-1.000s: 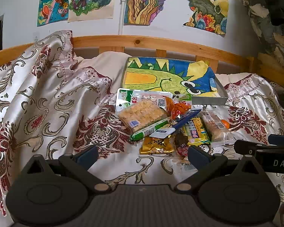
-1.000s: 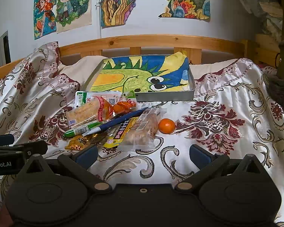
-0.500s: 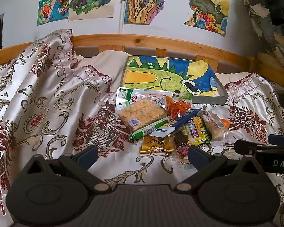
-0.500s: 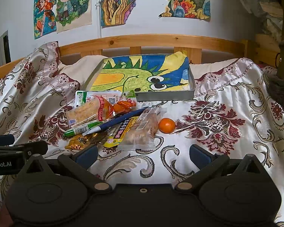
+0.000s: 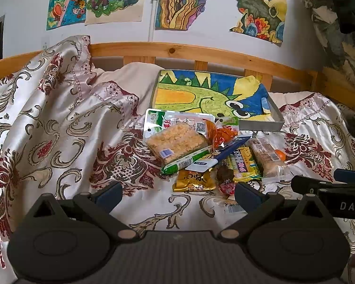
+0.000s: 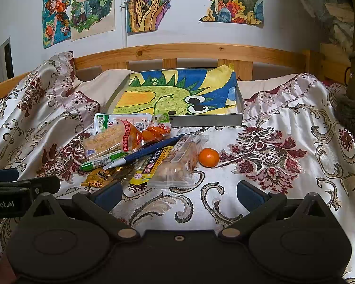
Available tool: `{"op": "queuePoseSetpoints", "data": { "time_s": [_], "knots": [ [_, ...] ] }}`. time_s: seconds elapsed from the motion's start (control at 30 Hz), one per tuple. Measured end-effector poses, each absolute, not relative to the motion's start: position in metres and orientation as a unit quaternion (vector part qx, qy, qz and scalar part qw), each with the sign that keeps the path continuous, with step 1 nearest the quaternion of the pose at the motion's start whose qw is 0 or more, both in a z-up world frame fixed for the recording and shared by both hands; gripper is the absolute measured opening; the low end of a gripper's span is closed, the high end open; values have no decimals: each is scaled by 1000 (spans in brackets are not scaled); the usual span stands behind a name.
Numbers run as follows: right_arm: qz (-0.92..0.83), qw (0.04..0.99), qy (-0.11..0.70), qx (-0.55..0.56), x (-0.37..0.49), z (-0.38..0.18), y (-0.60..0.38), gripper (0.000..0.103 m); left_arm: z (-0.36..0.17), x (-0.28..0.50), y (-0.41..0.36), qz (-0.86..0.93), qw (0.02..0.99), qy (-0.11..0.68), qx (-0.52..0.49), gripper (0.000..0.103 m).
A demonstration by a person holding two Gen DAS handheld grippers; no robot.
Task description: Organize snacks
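Note:
A pile of snack packets (image 5: pixel 201 151) lies on the patterned bedspread, also in the right wrist view (image 6: pixel 139 151). It holds a crumbly cake pack (image 5: pixel 176 142), a green sausage stick (image 5: pixel 187 161), a blue stick (image 6: pixel 146 152), a gold packet (image 5: pixel 194 179), a clear cake pack (image 6: pixel 177 163) and an orange (image 6: pixel 208 157). Behind it sits a metal tray (image 5: pixel 260 125) lined with a dinosaur drawing, also seen in the right wrist view (image 6: pixel 206 119). My left gripper (image 5: pixel 177 194) is open and empty, just short of the pile. My right gripper (image 6: pixel 178 195) is open and empty, near the clear pack.
A wooden bed rail (image 5: pixel 201 56) runs behind the tray, with drawings on the wall (image 6: pixel 149 4) above. The bedspread bunches up in folds at the left (image 5: pixel 59 99). Each gripper shows at the edge of the other's view (image 5: pixel 331 189) (image 6: pixel 19 189).

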State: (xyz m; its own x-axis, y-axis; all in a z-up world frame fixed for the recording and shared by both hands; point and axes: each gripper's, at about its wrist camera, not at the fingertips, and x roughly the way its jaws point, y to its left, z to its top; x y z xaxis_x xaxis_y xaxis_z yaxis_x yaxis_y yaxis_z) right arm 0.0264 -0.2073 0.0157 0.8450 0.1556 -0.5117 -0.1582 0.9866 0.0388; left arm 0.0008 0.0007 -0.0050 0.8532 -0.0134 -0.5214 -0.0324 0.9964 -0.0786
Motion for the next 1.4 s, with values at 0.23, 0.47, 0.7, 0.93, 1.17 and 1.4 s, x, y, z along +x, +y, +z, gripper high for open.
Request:
{"op": "queuePoseSetpoints", "data": {
  "time_s": [0.23,0.47,0.7,0.93,1.17,1.4],
  "knots": [
    [78,965,251,-8,26,22,-209,102,-3,3,2,8,958,283,-43,103],
    [104,964,242,-40,36,37,-213,102,8,20,3,1,956,291,-26,103],
    [127,963,210,-108,53,58,-222,102,14,45,-1,-21,953,301,-20,103],
    [115,963,228,-82,69,44,-237,102,1,75,-3,-58,935,346,-45,103],
    [116,956,250,-100,81,21,-220,102,-9,111,0,-84,912,392,-88,103],
    [121,946,270,-128,95,-3,-193,102,-17,130,0,-93,897,420,-100,102]
  ]
}}
